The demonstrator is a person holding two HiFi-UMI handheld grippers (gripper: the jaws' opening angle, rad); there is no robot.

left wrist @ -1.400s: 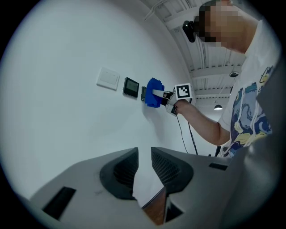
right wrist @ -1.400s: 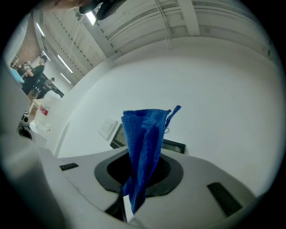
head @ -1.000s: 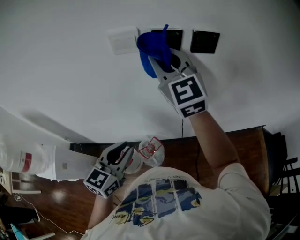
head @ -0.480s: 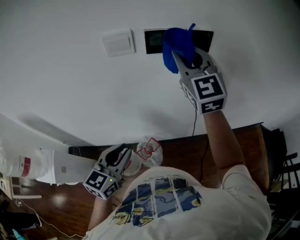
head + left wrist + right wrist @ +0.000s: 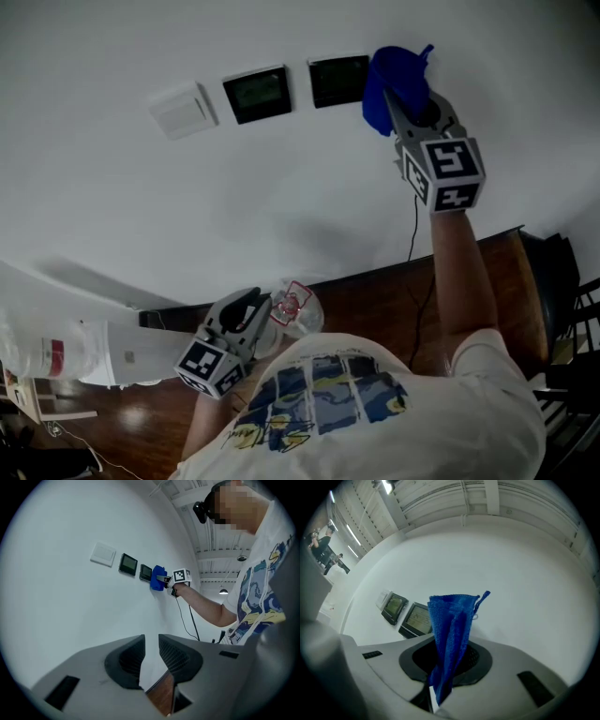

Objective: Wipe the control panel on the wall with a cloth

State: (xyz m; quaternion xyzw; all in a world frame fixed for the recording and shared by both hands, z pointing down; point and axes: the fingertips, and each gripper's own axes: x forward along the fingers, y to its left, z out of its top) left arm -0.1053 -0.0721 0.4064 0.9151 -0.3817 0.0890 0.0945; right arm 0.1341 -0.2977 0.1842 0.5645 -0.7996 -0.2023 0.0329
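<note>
Up on the wall (image 5: 281, 187), right end of the fitting row: right gripper (image 5: 411, 105) is clamped on the blue cloth (image 5: 389, 70), arm stretched up. The cloth is folded into a thick wad and stands out past the jaw tips, so fabric meets the wall, not plastic. The right gripper view confirms it: the jaws pinch the fold low down and the free end points at the wall.

Cloth position: just right of the right panel (image 5: 338, 81), about touching its edge, with most of the wad over bare wall. The left panel (image 5: 258, 94) and the white switch plate (image 5: 181, 111) sit further left, uncovered. Cannot tell if the screens are clean.

Left gripper (image 5: 253, 309) hangs low near the person's chest, well apart from the panels. Its jaws stand a narrow gap apart with nothing between them. Likely parked: a wipe needs one tool. A clear plastic item (image 5: 296, 307) lies just beside it, and no grip on it shows.

Judgement: the cloth is at a stroke's end or off target. The next pass calls for a move left across both panels, with light pressure so nothing gets triggered.
</note>
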